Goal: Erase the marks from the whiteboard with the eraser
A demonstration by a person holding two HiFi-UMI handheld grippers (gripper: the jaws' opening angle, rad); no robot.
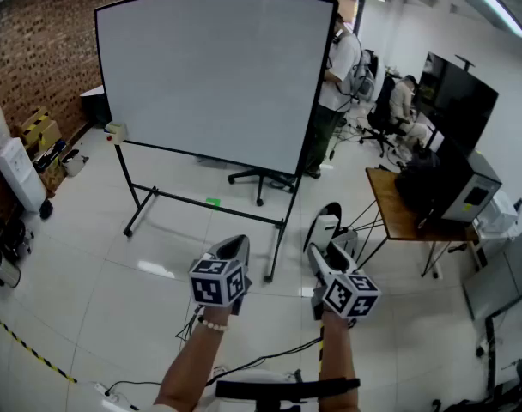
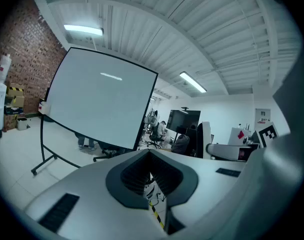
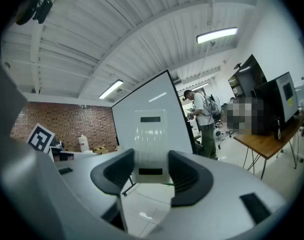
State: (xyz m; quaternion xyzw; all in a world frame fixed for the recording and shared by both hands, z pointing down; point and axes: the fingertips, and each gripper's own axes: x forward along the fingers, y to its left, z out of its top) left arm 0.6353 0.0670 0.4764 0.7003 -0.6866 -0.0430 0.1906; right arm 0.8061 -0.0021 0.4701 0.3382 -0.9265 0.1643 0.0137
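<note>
R gripper (image 3: 151, 173): jaws pinch eraser (image 3: 151, 139), which sticks out fwd between them. L gripper (image 2: 150, 175): jaws pressed together. Ahead of both jaws, well apart: whiteboard (image 1: 214, 75).

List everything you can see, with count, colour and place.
Whiteboard on a black stand: one, white, centre; no marks visible.
Rectangular eraser: one, white with black strips, clamped by the right gripper.
Wooden table: one, brown, right.
Flat screen: one, black, far right.
Brick wall: one, red-brown, left.
Standing person: one, white shirt, at board's right edge.
Seated person: one, farther right.
Left gripper: one, grey, jaws together, empty.
Right gripper: one, grey, shut on the eraser.
</note>
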